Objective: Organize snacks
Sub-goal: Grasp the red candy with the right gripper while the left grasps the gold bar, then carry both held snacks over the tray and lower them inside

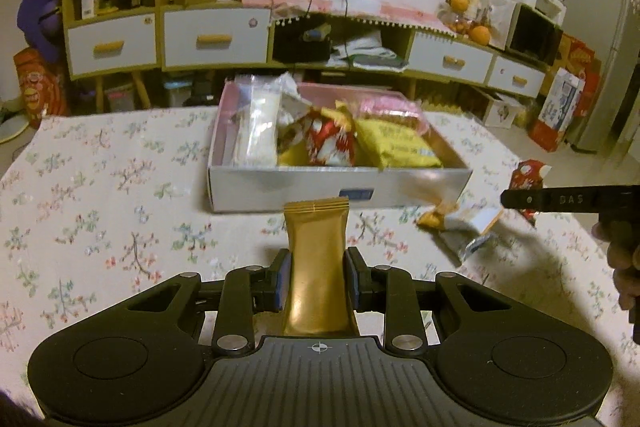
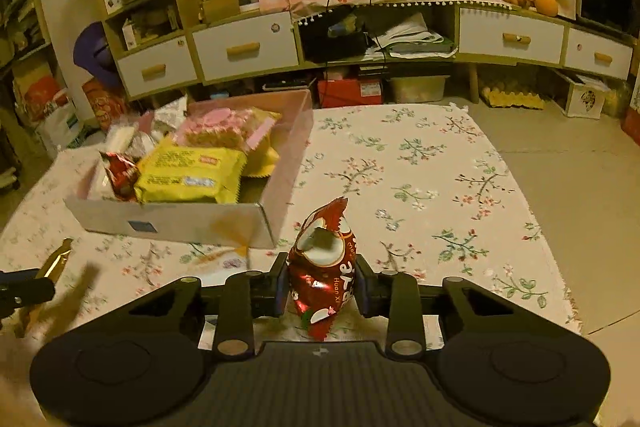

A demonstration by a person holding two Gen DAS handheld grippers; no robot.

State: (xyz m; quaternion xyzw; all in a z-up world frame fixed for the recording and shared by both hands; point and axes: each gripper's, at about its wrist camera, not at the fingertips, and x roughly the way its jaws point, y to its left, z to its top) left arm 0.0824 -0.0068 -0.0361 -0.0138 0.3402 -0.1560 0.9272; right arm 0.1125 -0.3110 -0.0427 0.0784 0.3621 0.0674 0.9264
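left claw [image 1: 316,277] clamped on a gold snack pouch [image 1: 316,255], pouch standing upright between the pads, pointing to 12 o'clock at the white cardboard box [image 1: 340,187]. right claw [image 2: 322,285] pinched shut on a red crinkled snack packet [image 2: 324,267], with the same box at 10 o'clock, holding a yellow pack [image 2: 192,173] and a pink pack [image 2: 224,127]. more loose wrappers [image 1: 460,223] on the floral tablecloth [image 1: 100,195] at 2 o'clock of the left claw, beside the box.

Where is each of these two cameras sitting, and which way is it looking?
Left wrist: on the left gripper, looking along its fingers, which clamp a gold packet; beyond, the snack box; a hand at right.
Right wrist: on the right gripper, which clamps a red packet.
Shared: box, floral tablecloth, cabinet.
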